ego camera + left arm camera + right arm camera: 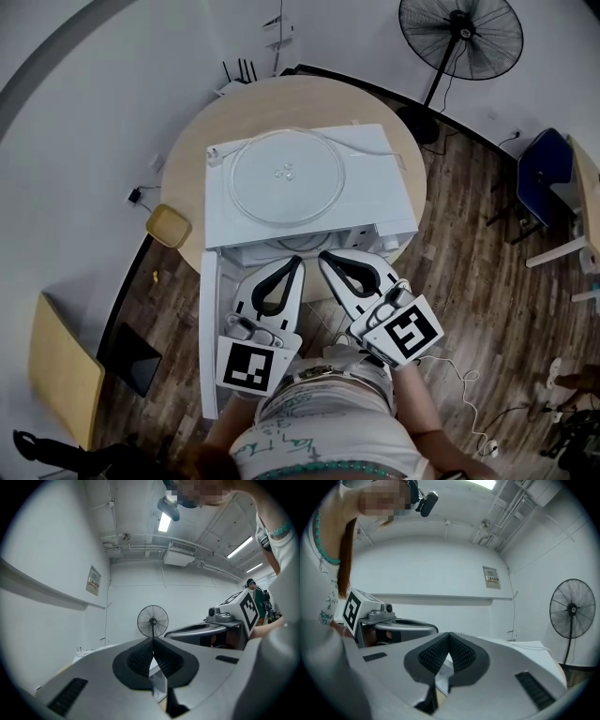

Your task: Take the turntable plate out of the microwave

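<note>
The left hand-held gripper (pixel 295 261) and the right hand-held gripper (pixel 323 255) are side by side in front of the person, both pointing level at the appliance ahead. Each has its dark ribbed pads pressed together with nothing between them, and the two tips lie near each other without touching.

Just beside the left hand-held gripper, on its outer side, the white microwave door (pixel 210 328) stands swung open towards the person. Just beyond both tips is the front of the white box-shaped microwave (pixel 384 192).

The clear round glass turntable plate (pixel 286 178) lies flat on the roof of the microwave, face up. Being round, it has no long axis. It sits past the tips of both hand-held grippers, almost straight ahead of the left one and a little to the left of the right one, apart from both.

The microwave stands on a round pale wooden desk (pixel 309 94). A yellow square dish (pixel 169 225) sits at the desk's edge, ahead and left of the left hand-held gripper. Well beyond, ahead and right of the right hand-held gripper, a black pedestal fan (pixel 461 36) stands on the floor.
</note>
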Available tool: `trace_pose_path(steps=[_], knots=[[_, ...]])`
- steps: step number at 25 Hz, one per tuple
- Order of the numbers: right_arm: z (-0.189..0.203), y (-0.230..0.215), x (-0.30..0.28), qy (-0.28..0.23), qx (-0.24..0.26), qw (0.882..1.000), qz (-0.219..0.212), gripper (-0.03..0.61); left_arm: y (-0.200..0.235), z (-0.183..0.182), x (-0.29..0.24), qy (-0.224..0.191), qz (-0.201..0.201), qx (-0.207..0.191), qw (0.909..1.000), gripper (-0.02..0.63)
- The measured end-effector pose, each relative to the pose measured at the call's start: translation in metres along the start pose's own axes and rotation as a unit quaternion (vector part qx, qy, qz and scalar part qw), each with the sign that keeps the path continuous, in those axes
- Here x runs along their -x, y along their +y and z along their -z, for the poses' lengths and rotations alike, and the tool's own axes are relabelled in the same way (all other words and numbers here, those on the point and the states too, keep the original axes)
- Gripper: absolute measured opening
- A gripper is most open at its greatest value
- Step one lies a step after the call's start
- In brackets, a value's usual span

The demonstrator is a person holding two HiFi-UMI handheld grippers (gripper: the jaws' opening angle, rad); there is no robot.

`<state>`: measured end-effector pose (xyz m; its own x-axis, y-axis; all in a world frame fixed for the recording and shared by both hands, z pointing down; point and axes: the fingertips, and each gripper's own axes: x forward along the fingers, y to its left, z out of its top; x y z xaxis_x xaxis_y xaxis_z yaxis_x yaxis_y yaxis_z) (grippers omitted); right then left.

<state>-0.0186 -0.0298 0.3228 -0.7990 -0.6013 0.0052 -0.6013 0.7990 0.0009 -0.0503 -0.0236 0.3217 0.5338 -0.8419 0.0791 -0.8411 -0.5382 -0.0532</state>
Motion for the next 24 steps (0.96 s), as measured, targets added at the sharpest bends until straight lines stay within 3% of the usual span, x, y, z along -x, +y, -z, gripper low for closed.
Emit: trace_pose_path(steps=[24], knots=[[0.0052, 0.0021, 0.0042, 0.020, 0.010, 1.000, -0.002, -0.009, -0.0019, 0.0056, 0.0052, 0.013, -0.009, -0.017, 0.9997, 0.014]])
